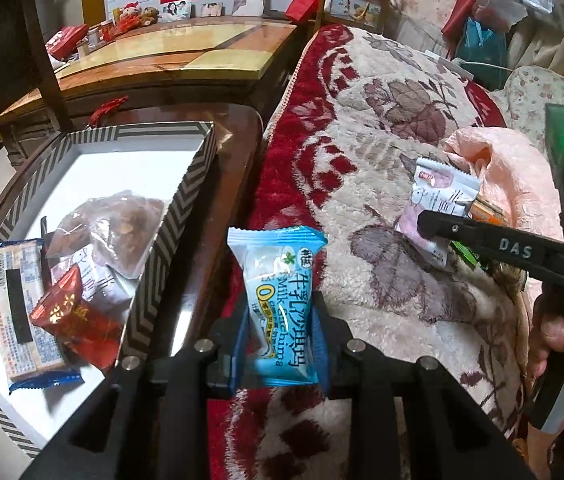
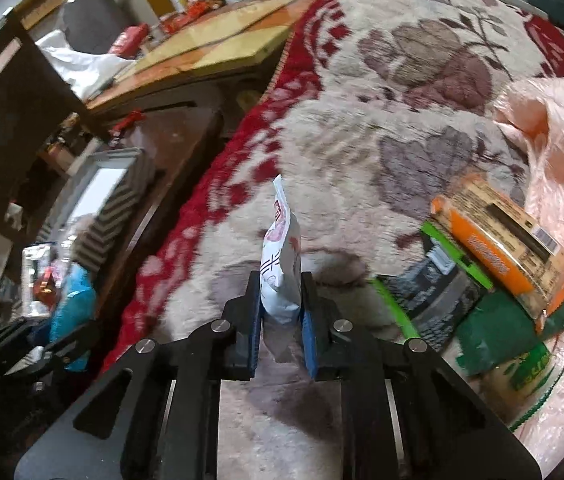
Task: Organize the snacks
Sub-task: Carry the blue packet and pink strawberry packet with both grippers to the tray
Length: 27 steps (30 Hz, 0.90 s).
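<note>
Left hand-held gripper (image 1: 280, 322): I held the light, crushable blue sachima packet (image 1: 280, 300) mid-body.
Right hand-held gripper (image 2: 281, 308): clamped the soft white snack pouch (image 2: 282, 276) low.

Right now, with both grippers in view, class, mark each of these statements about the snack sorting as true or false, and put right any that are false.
1. The left gripper is shut on a blue snack packet. True.
2. The right gripper is open and holds nothing. False: it is shut on a white and pink snack packet.
3. The striped box already holds several snacks, among them a red packet. True.
4. The striped box rests on the floral blanket. False: it stands on a dark wooden table beside the blanket.
5. An orange packet lies on the pink plastic bag. True.
</note>
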Each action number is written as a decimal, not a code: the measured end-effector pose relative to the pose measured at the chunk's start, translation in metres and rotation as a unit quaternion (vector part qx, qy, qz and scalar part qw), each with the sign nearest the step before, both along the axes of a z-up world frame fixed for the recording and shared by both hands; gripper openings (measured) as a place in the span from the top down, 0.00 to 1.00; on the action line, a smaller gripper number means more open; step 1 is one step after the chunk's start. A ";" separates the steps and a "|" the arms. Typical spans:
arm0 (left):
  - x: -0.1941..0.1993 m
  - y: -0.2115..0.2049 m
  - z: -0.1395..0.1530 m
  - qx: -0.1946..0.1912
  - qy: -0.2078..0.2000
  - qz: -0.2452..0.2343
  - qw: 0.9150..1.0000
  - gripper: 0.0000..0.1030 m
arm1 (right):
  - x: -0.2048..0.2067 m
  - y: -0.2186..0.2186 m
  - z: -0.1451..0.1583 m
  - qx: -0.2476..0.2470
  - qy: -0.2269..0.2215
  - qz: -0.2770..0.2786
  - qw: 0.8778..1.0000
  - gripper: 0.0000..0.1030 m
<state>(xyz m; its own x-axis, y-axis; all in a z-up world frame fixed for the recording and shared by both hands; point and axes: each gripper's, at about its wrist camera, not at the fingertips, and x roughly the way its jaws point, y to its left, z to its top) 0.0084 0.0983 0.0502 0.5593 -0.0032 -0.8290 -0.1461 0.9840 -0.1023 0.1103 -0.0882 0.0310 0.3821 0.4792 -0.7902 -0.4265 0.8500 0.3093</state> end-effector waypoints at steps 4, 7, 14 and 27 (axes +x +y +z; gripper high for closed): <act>-0.003 0.004 0.003 0.001 -0.003 0.008 1.000 0.71 | -0.005 0.001 0.008 0.024 0.000 0.006 1.000 0.85; -0.006 0.009 0.007 0.005 -0.007 0.016 1.000 0.71 | -0.013 0.003 0.015 0.040 0.000 0.013 0.999 0.85; -0.017 0.019 0.022 0.019 -0.023 0.031 0.999 0.71 | -0.036 0.016 0.027 0.051 -0.006 0.032 0.998 0.85; -0.040 0.058 0.045 0.031 -0.049 0.074 0.996 0.71 | -0.067 0.066 0.040 0.049 -0.009 0.093 0.994 0.85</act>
